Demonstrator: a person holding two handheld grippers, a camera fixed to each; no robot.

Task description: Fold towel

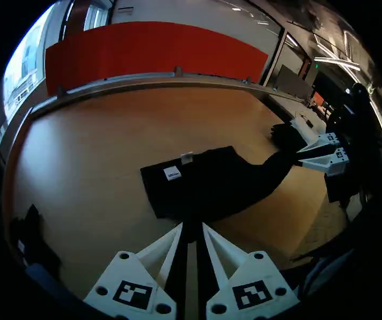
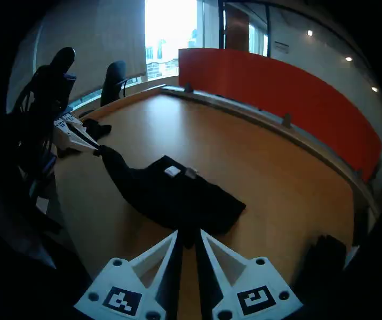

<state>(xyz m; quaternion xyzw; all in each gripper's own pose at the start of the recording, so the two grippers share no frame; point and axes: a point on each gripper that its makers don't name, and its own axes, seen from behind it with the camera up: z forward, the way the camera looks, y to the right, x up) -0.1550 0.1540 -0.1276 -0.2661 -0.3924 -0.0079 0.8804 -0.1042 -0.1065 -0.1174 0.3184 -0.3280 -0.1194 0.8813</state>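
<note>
Towel (image 1: 212,181) pinched at both ends | left tongs (image 1: 191,232) clamped, low | right tongs (image 2: 189,234) clamped, low

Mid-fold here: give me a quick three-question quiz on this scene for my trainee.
1. True or false: the left gripper and the right gripper are both shut on the towel.
2. The towel is: A white, B black, C red.
3. Fill in: the towel lies on a wooden ____.
Key: 1 true. 2 B. 3 table.
</note>
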